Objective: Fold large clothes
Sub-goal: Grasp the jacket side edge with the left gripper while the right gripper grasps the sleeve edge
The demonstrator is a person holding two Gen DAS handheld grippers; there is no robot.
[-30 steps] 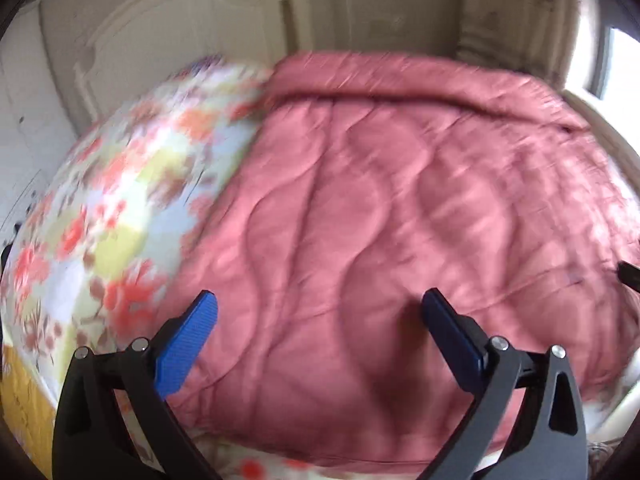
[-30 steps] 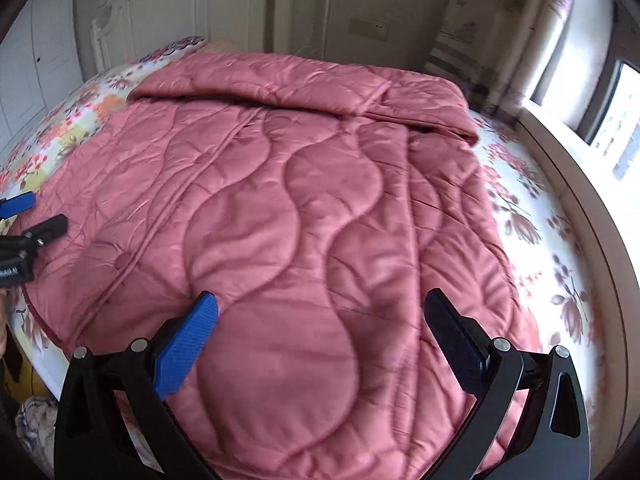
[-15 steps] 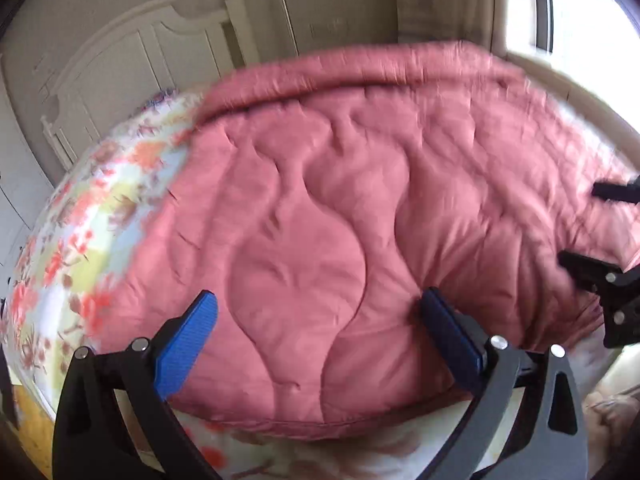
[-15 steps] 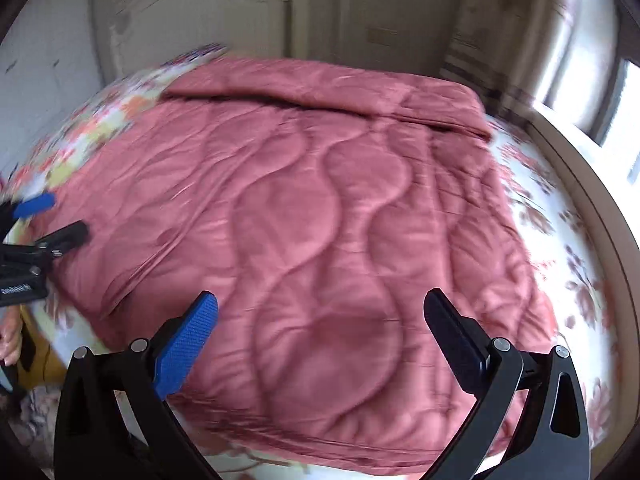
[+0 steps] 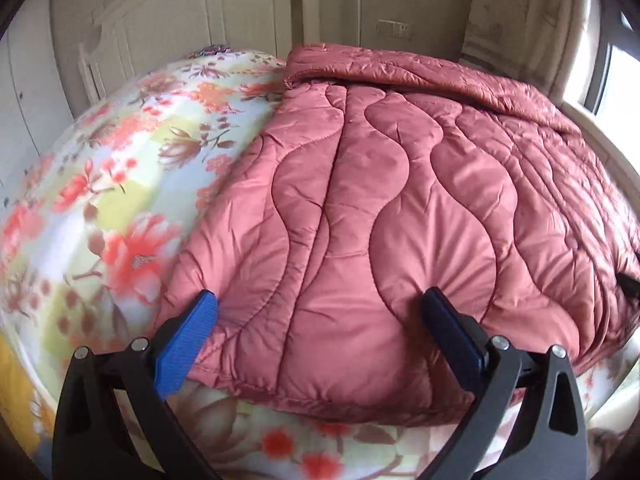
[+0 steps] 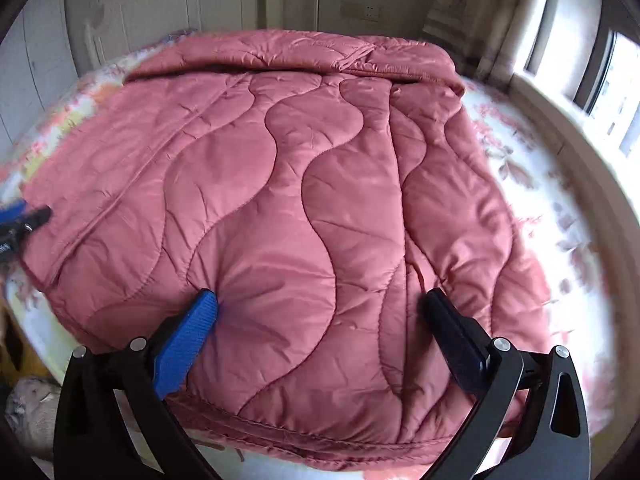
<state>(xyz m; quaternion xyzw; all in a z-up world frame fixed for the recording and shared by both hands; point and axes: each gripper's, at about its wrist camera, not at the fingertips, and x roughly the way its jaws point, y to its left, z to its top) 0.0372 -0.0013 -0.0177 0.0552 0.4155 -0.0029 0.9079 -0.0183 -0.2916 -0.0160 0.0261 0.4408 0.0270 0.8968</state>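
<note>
At nine o'clock in the left wrist view lay the floral bedsheet, bare and brightly patterned, with the white headboard up at eleven o'clock. The pink quilted coat covered the bed from the centre out to three o'clock, spread flat with a thick fold rolled along its far edge at twelve to one o'clock. Its near hem sat at six o'clock, just ahead of the left gripper, whose jaws stood wide apart and held nothing; the blue pad on its left finger touched or nearly touched the coat's near left corner.

In the right wrist view the coat filled the middle, the sheet showing at three o'clock beside the window. The right gripper was likewise spread wide and empty, its tips pressing lightly into the padding near the hem at six o'clock.

The coat looked puffy, soft and fairly light, its shiny shell likely slippery. It would probably sag and slide, so a firm pinch on the stitched hem corners, at seven and five o'clock, seemed the best hold.
</note>
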